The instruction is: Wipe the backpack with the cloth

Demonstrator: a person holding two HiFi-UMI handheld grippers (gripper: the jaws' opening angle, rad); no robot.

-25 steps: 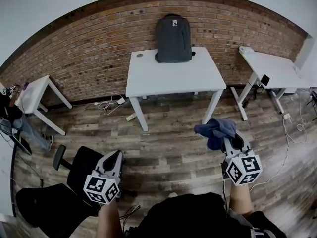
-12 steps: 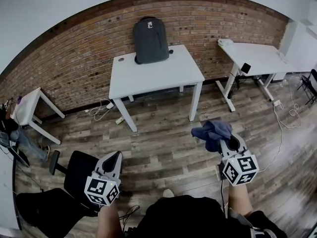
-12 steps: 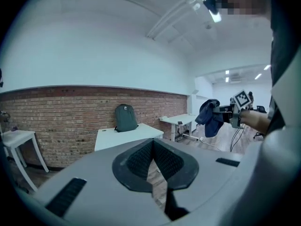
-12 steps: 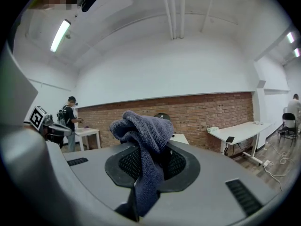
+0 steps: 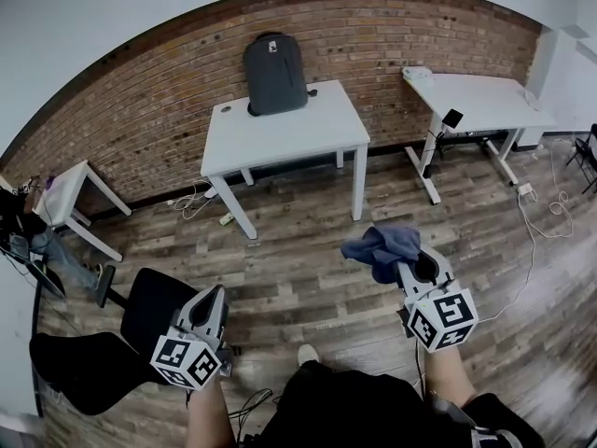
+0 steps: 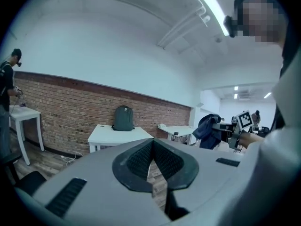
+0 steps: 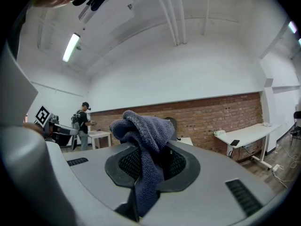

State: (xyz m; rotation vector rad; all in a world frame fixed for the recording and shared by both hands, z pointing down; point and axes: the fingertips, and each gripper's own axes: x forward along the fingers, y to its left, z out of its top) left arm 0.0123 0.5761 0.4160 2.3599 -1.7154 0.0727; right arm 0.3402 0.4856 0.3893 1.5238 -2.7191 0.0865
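A dark grey backpack (image 5: 275,61) stands upright against the brick wall at the back of a white table (image 5: 308,138); it also shows in the left gripper view as the backpack (image 6: 122,118). My right gripper (image 5: 399,261) is shut on a blue-grey cloth (image 5: 380,247), which bunches above the jaws as the cloth (image 7: 143,140) in the right gripper view and hides most of the backpack there. My left gripper (image 5: 211,302) is shut with nothing in it. Both grippers hang over the wooden floor, well short of the table.
A second white table (image 5: 476,101) stands at the right, a small one (image 5: 65,194) at the left. A black office chair (image 5: 140,329) sits beside my left gripper. Cables (image 5: 191,202) lie on the floor by the wall. A person (image 7: 82,121) stands at the far left table.
The table and backpack have shifted left and slightly closer in the head view as I move. The right gripper with the cloth has drifted left. Both grippers' states are unchanged.
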